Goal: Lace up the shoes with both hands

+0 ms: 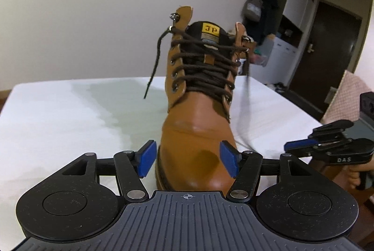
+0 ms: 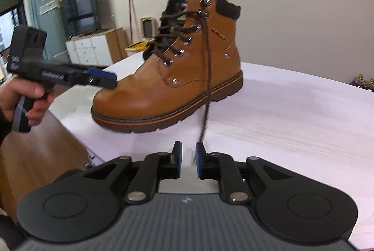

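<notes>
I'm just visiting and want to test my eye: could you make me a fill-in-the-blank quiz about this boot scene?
1. The boot stands on a ____ tablecloth.
2. Its laces are dark ____.
3. The left gripper has its blue pads on either side of the boot's ____.
4. The yellow tongue label reads ____.

Missing words: white; brown; toe; JP

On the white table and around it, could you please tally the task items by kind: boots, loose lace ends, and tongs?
Boots: 1, the tan boot on the table
Loose lace ends: 2, the left lace end and the right lace end
Tongs: 2, the left tongs and the right tongs
Total: 5
</notes>
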The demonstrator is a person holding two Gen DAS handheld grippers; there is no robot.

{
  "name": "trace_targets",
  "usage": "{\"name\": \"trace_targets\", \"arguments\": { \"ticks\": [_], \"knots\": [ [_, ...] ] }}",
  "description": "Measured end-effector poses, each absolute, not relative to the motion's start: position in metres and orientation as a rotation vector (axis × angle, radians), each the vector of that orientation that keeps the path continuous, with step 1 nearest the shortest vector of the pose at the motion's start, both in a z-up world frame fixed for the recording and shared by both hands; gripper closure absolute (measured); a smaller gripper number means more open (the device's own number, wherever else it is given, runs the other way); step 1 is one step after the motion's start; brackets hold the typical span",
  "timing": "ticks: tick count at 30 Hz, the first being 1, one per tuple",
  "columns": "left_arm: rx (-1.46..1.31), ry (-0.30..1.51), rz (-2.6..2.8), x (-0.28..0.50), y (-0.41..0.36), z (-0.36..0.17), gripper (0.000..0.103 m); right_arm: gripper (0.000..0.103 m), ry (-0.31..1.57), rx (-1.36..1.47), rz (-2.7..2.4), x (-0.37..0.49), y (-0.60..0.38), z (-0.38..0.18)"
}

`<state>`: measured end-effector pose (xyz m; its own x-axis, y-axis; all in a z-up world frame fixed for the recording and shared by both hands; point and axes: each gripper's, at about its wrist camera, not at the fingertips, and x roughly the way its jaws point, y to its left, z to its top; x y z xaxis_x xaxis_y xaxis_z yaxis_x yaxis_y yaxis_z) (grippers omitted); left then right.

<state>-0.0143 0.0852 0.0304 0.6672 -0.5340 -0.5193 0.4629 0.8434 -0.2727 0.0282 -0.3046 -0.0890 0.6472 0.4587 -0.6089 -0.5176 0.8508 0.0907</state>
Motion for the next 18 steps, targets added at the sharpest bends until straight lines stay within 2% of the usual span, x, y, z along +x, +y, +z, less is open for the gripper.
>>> {"name": "trace_targets", "arguments": {
  "ticks": [1,9,18],
  "knots": [
    [-0.127,0.634,-0.572,-0.013,0.085,0.028,0.036,0.083,0.666,-0.093,0.549,0.029,-0.305,-0.089],
    [-0.103,0.633,-0.588,-0.022,0.069,0.025,0.031,0.079,0.658,-0.065,0.517,0.029,-0.311,-0.089],
    [-0.041,0.610,-0.697,-0.052,0.000,0.023,0.031,0.078,0.640,0.032,0.432,0.032,-0.334,-0.088]
  ]
}}
